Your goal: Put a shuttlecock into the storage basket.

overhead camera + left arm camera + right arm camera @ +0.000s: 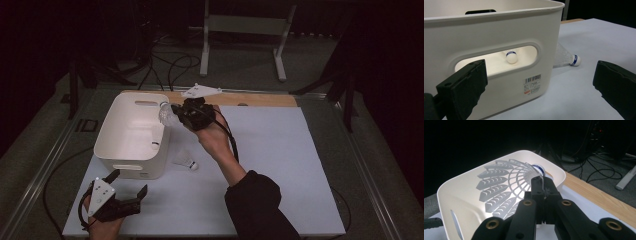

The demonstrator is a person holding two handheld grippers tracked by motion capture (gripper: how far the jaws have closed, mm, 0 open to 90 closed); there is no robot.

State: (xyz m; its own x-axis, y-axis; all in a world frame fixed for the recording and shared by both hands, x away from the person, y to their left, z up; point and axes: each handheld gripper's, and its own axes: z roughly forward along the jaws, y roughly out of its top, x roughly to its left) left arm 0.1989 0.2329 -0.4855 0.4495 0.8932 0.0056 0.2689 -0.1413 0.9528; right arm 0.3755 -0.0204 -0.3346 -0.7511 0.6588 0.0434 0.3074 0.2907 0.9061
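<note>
High view. White bin sits at 9 o'clock of the table. R gripper, reaching in from 5 o'clock, hangs over the bin's far right corner w/ its jaws clamped on a held shuttlecock; this placement suits a drop into the bin, prob. the step in hand. A loose shuttlecock lies on the table just beside the bin's right wall, toward 5 o'clock of it; likely next for pickup. L gripper rests at 7 o'clock near the table's front edge, jaws apart, holding nothing, pointed at the bin's near wall; it seems parked while the right works.

Left gripper view. Wide-set jaws frame the bin. Through the handle slot a binned shuttlecock shows, cork toward camera; the high view gives it as a faint speck at best. The loose one lies at 3 o'clock of the bin, skirt against the wall, cork outward.

Right gripper view. Jaws together on the rim of the held shuttlecock's plastic skirt, cork at 1 o'clock, away from camera, bin directly beneath. A rim pinch leaves the heavy cork free, so it should fall cork-first. Grip detail unreadable from above.
</note>
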